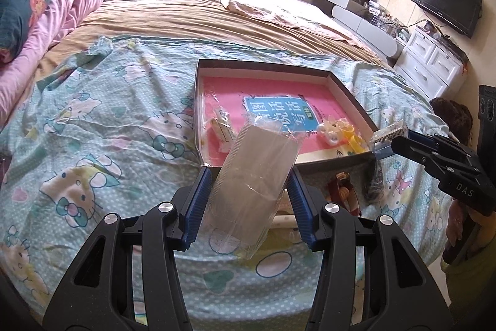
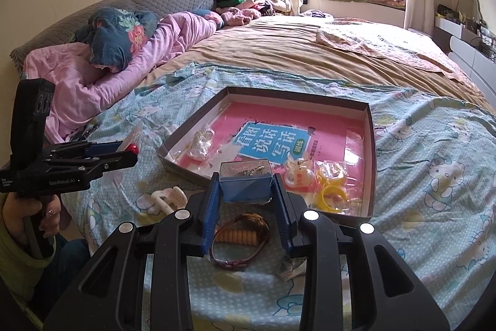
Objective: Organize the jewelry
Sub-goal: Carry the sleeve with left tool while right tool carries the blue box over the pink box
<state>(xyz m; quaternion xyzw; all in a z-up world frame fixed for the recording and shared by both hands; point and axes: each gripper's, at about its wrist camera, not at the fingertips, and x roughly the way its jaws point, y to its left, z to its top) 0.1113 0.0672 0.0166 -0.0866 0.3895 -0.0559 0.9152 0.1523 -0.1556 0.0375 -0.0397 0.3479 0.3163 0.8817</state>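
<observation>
A shallow dark box (image 1: pixel 350 92) with a pink book inside lies on the bed; it also shows in the right wrist view (image 2: pixel 370 126). It holds small bagged trinkets (image 1: pixel 221 126) and yellow and white rings (image 2: pixel 328 191). My left gripper (image 1: pixel 251 176) is shut on a clear plastic bag (image 1: pixel 254 182), held above the bed near the box's front edge. My right gripper (image 2: pixel 246 186) is shut on a small blue jewelry case (image 2: pixel 246 185) with a clear lid, just before the box. A brown watch (image 2: pixel 245 234) lies under it.
A white hair clip (image 2: pixel 167 197) lies on the Hello Kitty sheet (image 2: pixel 434 176) left of the watch. A dark hair clip (image 1: pixel 375 182) lies by the box's front corner. Pink bedding (image 2: pixel 102 76) is piled at far left. A white dresser (image 1: pixel 431 64) stands beyond the bed's right side.
</observation>
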